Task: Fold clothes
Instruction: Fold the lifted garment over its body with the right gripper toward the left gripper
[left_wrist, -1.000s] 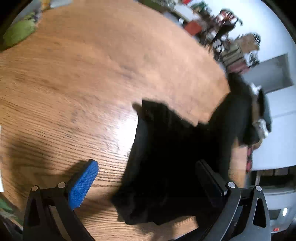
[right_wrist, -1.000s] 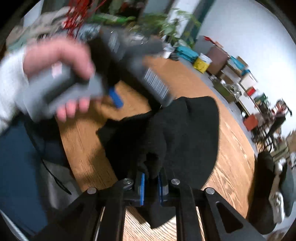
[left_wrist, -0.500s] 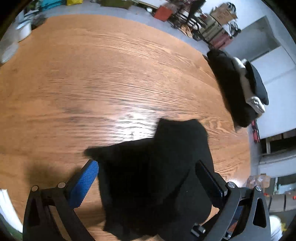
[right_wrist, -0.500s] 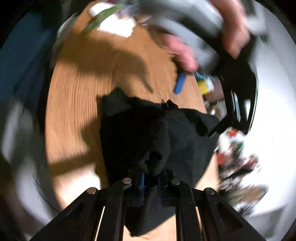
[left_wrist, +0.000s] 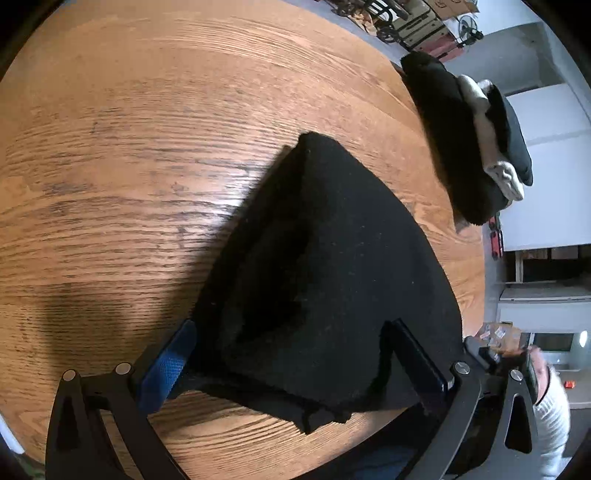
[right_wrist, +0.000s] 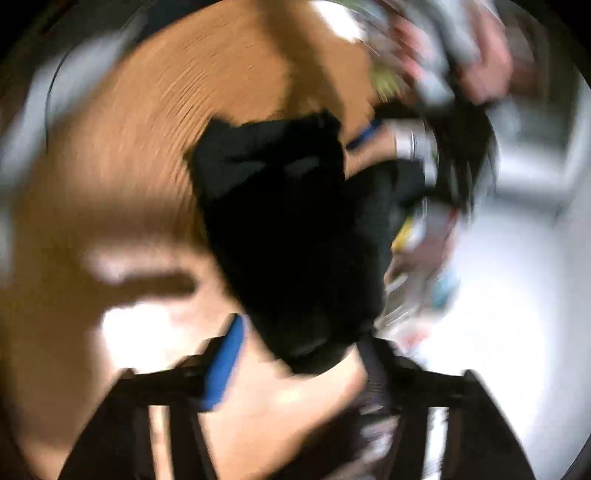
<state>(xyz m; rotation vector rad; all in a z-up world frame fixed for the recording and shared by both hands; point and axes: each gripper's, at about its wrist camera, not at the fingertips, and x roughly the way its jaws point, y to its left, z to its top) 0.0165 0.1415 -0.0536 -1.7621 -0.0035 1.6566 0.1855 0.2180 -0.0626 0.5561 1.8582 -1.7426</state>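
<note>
The right gripper (right_wrist: 295, 354) jaws have just been opening, releasing the fuzzy black garment (left_wrist: 332, 266); the left gripper (left_wrist: 291, 354) jaws are gaping wide over it on the oak-grained counter (left_wrist: 147, 147).

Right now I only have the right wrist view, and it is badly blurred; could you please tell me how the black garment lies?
Observer: The black garment lies folded over itself on the wooden table.
Operator: Thank you; are the left tongs gripping it?
Observer: No, the left tongs stand open, its near edge between them.
Operator: Is anything else on the table?
Observer: A pile of clothes sits at the far edge, apart from it.
</note>
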